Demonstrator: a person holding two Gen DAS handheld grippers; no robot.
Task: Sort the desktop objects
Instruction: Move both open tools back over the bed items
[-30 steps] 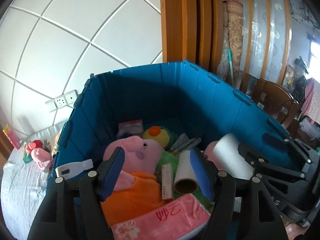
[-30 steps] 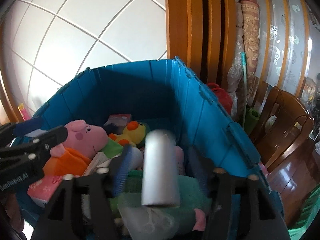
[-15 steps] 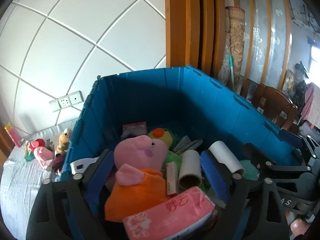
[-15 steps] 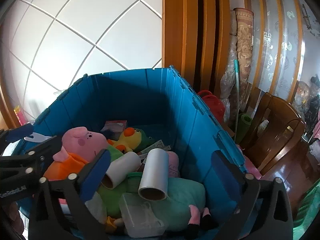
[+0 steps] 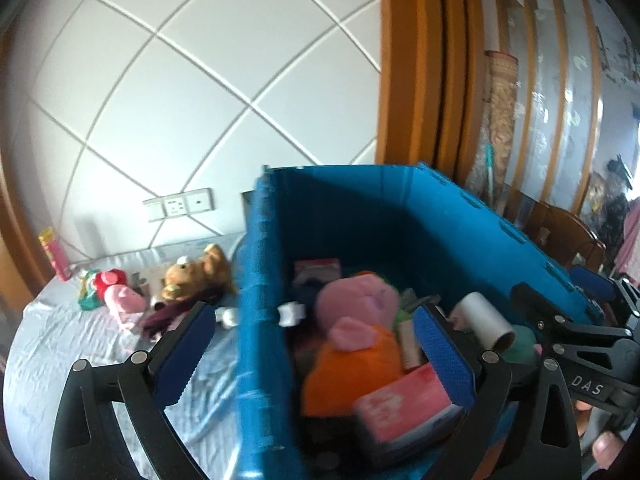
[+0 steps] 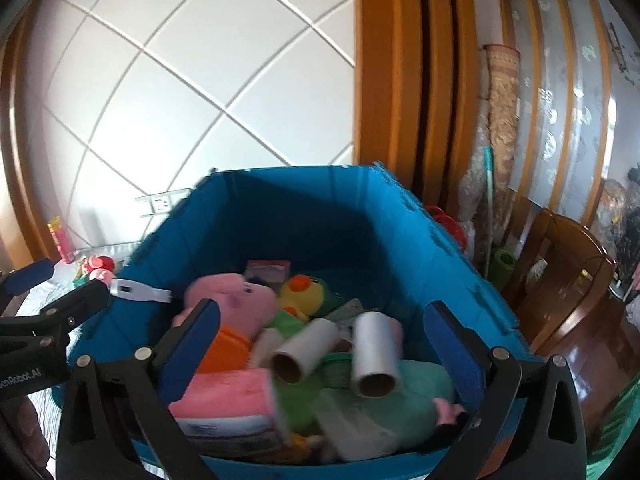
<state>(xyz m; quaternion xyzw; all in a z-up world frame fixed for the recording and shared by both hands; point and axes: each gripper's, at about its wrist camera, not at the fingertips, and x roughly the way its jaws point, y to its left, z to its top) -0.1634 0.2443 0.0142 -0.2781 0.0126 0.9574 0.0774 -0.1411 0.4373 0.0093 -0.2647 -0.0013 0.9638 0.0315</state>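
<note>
Both grippers hang over the blue crate [image 6: 316, 216] with jaws spread wide and nothing between them: the left gripper [image 5: 314, 354] straddles the crate's near-left wall, the right gripper [image 6: 332, 344] is over the heap inside. In the crate lie the pink pig plush [image 6: 232, 300], a yellow duck plush [image 6: 304, 292], a pink tissue pack [image 6: 228, 396] and two paper rolls [image 6: 374, 356] side by side on a green plush. Out on the table [image 5: 60, 360], left of the crate, a brown teddy bear [image 5: 196, 270] and a small pink pig toy [image 5: 122, 300] are waiting on the wrinkled white cloth.
</note>
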